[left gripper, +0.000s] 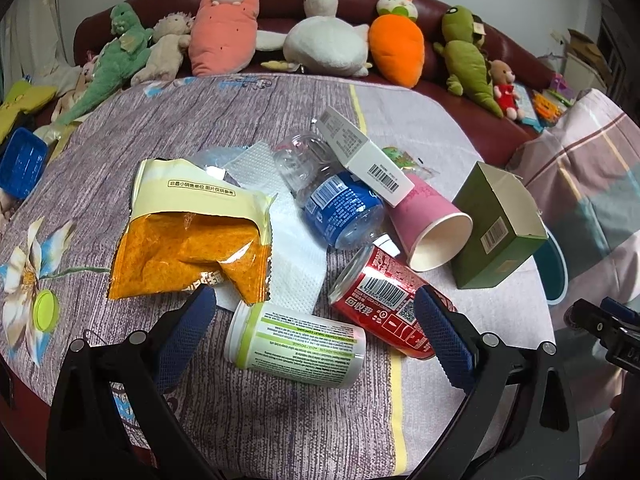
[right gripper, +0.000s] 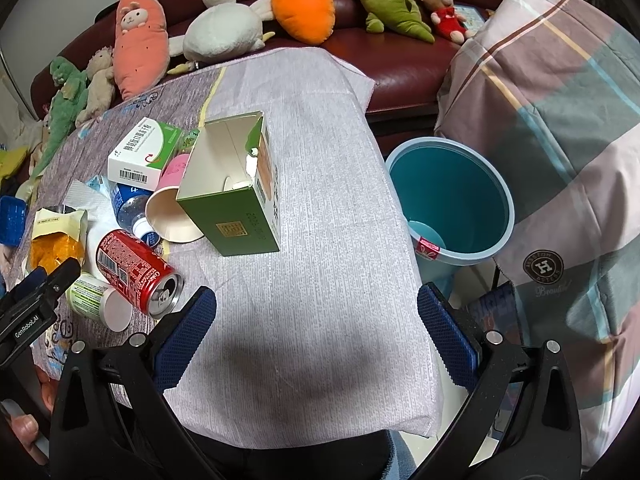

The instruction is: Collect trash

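Observation:
Trash lies heaped on the cloth-covered table (left gripper: 160,128). My left gripper (left gripper: 316,312) is open just above a white pill bottle (left gripper: 296,346) lying on its side, with a red soda can (left gripper: 384,304) by its right finger. Behind them lie an orange snack bag (left gripper: 188,248), a white tissue (left gripper: 288,248), a blue-labelled plastic bottle (left gripper: 340,208), a pink paper cup (left gripper: 432,228), a white medicine box (left gripper: 360,156) and a green carton (left gripper: 496,228). My right gripper (right gripper: 316,312) hangs open over the table's bare right part (right gripper: 320,240). A teal trash bin (right gripper: 452,204) stands on the floor beside the table.
A dark red sofa (left gripper: 280,4) with several plush toys runs behind the table. A checked blanket (right gripper: 560,120) drapes over something at the right, close to the bin. A green cap (left gripper: 46,308) lies at the table's left; a blue basket (left gripper: 22,164) sits beyond the edge.

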A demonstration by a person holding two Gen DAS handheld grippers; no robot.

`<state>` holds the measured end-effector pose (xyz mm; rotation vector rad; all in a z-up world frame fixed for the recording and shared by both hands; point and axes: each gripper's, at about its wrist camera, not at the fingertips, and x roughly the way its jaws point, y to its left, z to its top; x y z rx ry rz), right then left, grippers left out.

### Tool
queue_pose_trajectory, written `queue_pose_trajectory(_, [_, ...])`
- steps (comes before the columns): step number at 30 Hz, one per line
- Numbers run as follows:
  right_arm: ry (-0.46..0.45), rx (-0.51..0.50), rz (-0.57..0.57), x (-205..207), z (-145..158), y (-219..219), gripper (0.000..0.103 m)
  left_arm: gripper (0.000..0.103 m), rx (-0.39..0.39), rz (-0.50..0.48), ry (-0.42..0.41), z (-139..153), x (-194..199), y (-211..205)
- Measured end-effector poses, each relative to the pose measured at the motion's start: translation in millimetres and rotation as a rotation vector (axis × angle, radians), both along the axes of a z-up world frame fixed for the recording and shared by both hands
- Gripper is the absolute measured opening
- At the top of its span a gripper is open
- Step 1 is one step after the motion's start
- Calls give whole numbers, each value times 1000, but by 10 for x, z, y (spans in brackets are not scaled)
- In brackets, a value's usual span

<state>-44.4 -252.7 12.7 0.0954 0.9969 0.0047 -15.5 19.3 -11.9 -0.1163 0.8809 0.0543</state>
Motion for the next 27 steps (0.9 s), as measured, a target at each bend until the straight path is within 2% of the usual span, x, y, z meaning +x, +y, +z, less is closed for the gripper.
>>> queue_pose_trajectory(27, [10, -3, 5, 38, -48, 25, 97, 99, -5, -2, 15, -80, 23, 37])
